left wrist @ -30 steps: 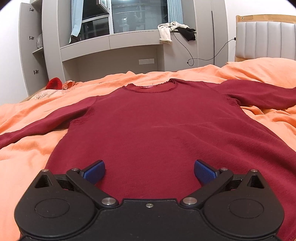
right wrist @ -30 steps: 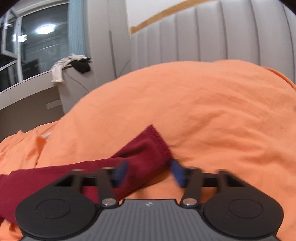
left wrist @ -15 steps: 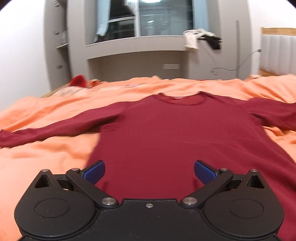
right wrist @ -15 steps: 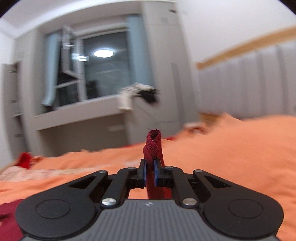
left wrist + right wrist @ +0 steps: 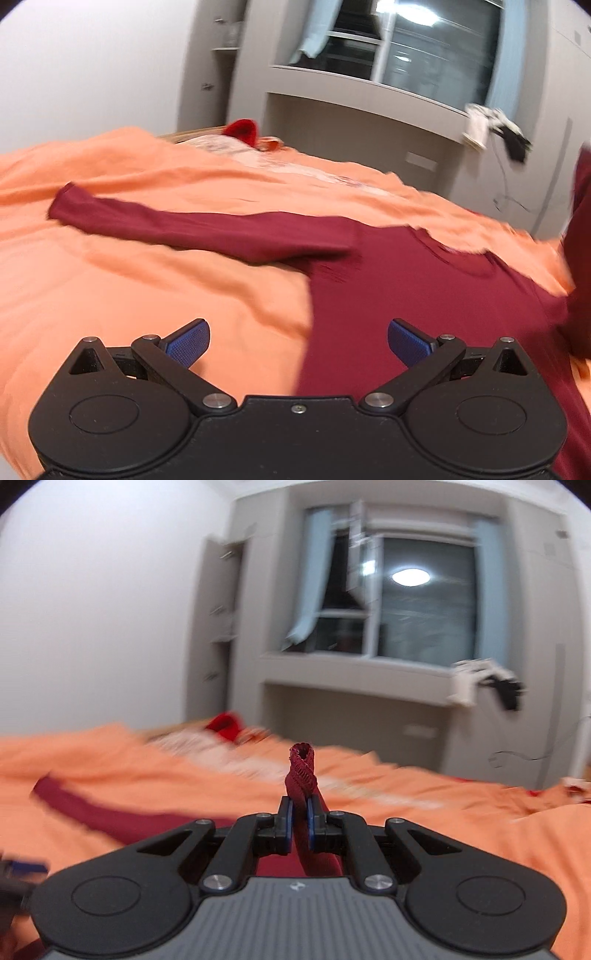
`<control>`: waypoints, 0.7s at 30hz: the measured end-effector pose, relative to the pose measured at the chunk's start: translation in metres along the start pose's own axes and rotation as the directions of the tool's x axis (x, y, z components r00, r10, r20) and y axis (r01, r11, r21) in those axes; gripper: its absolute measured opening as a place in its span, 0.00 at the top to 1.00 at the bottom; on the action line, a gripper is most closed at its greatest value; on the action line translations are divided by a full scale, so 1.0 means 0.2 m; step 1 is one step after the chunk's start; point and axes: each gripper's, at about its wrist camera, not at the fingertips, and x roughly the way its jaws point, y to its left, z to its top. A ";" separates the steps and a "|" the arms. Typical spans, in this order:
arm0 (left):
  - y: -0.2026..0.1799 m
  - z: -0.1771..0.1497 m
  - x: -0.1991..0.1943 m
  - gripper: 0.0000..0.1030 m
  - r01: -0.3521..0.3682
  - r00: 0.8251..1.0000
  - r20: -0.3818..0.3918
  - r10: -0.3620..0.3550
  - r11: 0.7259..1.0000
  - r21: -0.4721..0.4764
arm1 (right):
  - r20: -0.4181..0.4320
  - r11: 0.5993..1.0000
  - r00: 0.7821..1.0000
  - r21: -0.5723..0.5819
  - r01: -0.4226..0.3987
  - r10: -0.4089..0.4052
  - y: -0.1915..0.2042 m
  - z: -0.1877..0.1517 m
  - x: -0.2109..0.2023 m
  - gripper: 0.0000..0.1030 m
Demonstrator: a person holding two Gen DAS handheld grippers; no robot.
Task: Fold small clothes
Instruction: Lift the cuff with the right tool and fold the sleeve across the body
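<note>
At centre frame of the right wrist view, my right gripper [image 5: 300, 827] is clamped on the sweater's cuff [image 5: 301, 771], lifted so that sleeve can fold across. My left gripper [image 5: 297, 341] hovers with jaws wide apart, empty, over the maroon sweater [image 5: 406, 295] spread on the orange bedspread [image 5: 147, 295], probably ready to pin its body.

Bed's got a rumpled orange sheet [image 5: 155, 295], dark red long-sleeve top [image 5: 388, 295] spread on it, one sleeve stretched out flat. Something bright red [image 5: 242, 129] sits at the far edge.
</note>
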 end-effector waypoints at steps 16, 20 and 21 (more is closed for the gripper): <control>0.19 0.08 0.05 0.01 -0.002 1.000 -0.022 -0.002 0.989 -0.151 | -0.247 0.941 0.953 -0.242 -0.234 0.174 0.34 -0.46 -0.03 0.31; 0.12 0.06 0.06 0.01 0.085 0.996 -0.002 -0.085 0.990 -0.113 | -0.213 0.969 0.971 -0.196 -0.152 0.109 0.08 -0.49 -0.16 0.10; 0.09 0.06 0.07 0.01 0.115 0.993 0.009 -0.114 0.988 -0.100 | -0.203 0.978 0.975 -0.170 -0.124 0.088 0.00 -0.49 -0.19 0.07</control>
